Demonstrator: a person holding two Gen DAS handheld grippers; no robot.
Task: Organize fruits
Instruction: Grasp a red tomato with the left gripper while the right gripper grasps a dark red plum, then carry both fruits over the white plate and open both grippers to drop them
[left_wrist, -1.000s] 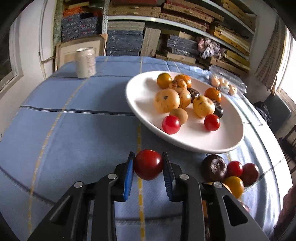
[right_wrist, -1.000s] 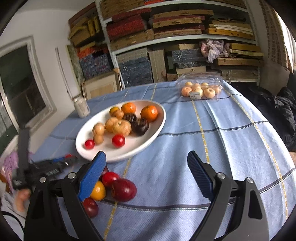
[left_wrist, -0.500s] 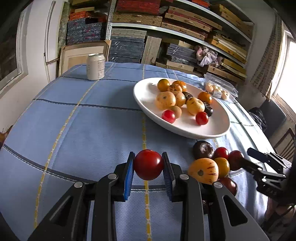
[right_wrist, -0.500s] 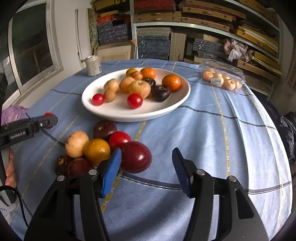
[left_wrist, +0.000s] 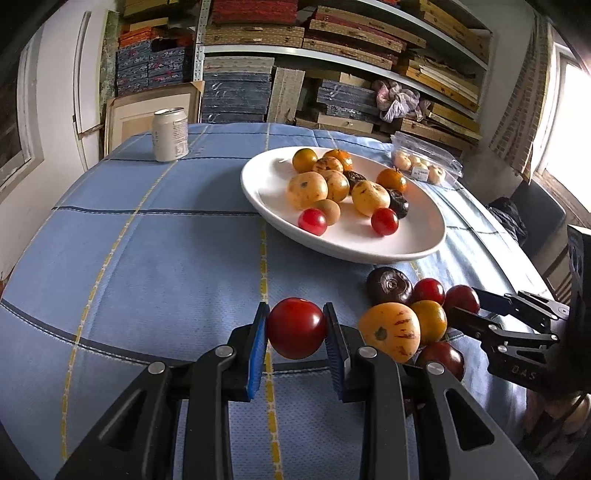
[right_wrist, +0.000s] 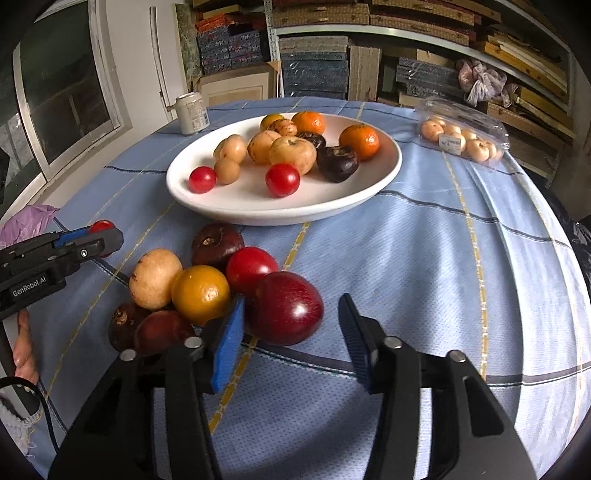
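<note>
Blue checked cloth covers the bench. White plate holds mixed fruits. Right gripper gapes around a glossy dark-red plum. Left gripper clamps a smooth red tomato.

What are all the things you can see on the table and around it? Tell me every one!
Plate: one, white, middle of the table.
Fruits on the plate: twelve; two red, two orange, two dark, six yellowish.
Loose fruit pile: seven, mixed red, yellow, tan and dark, on the cloth in front of the plate.
Can: one, pale, far left of the cloth.
Clear pack: one, holding pale fruits, far right.
Tablecloth: one, blue with yellow and dark lines.
Shelves: stacked with boxes, behind the table.
Left gripper: black with blue pads, shut on a red tomato.
Right gripper: same kind, open around the pile's big dark red fruit.
</note>
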